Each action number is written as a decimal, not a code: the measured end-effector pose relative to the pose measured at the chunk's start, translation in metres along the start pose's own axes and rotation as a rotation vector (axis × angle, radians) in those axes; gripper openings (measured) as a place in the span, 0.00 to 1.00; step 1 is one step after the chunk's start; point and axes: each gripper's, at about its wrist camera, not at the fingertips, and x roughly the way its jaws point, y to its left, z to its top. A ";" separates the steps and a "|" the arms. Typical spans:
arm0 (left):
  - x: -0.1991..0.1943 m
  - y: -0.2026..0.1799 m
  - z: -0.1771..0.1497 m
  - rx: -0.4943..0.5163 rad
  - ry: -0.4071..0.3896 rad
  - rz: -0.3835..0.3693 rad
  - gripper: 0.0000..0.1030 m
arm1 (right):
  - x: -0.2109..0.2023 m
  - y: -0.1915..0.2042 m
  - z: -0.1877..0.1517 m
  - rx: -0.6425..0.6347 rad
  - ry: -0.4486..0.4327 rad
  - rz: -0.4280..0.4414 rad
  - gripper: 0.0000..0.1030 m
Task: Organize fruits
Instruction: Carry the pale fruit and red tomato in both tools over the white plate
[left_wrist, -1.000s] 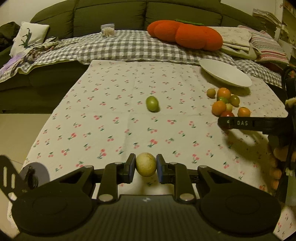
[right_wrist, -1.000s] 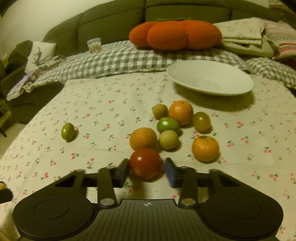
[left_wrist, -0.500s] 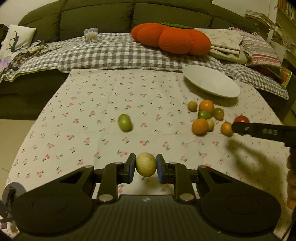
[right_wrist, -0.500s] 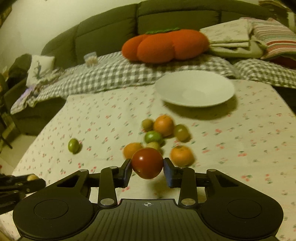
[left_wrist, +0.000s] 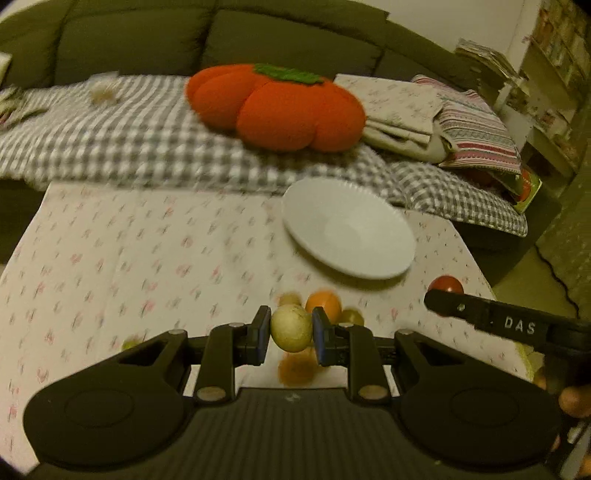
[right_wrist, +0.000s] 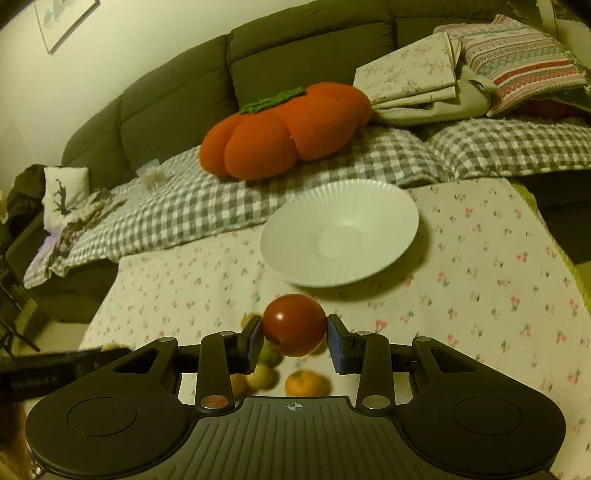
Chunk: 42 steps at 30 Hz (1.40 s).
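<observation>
Left gripper (left_wrist: 291, 334) is clamped on a small round pale yellow-green fruit (left_wrist: 291, 327), both blue pads pressing its sides, fruit held clear above the table. Right gripper (right_wrist: 294, 338) is clamped on a round glossy red tomato (right_wrist: 294, 324), also lifted off the cloth. In the left wrist view the right gripper's black finger marked "DAS" juts in from the right with the tomato at its tip.

White ribbed shallow bowl (right_wrist: 340, 236) sits on the cherry-print white tablecloth (right_wrist: 498, 295), just beyond both held fruits, nothing in it.

Loose pile of small fruits (right_wrist: 280, 376) lies on the cloth under the grippers: an orange mandarin (right_wrist: 307, 383), a couple of greenish ones, another orange one half hidden by the left finger. Left view is motion-blurred, so the exact count is unclear.

Behind the table: orange pumpkin-shaped plush cushion (right_wrist: 286, 134) on a grey-white checked blanket (right_wrist: 177, 210) over a dark green sofa (right_wrist: 295, 55).
</observation>
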 end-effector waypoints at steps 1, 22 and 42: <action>0.009 -0.007 0.005 0.026 -0.007 0.014 0.21 | 0.002 -0.002 0.004 -0.002 0.000 -0.003 0.34; 0.154 -0.059 0.050 0.188 -0.041 -0.019 0.21 | 0.084 -0.050 0.060 -0.005 0.012 -0.053 0.34; 0.186 -0.062 0.044 0.235 -0.037 0.057 0.22 | 0.133 -0.053 0.058 -0.092 0.048 -0.119 0.35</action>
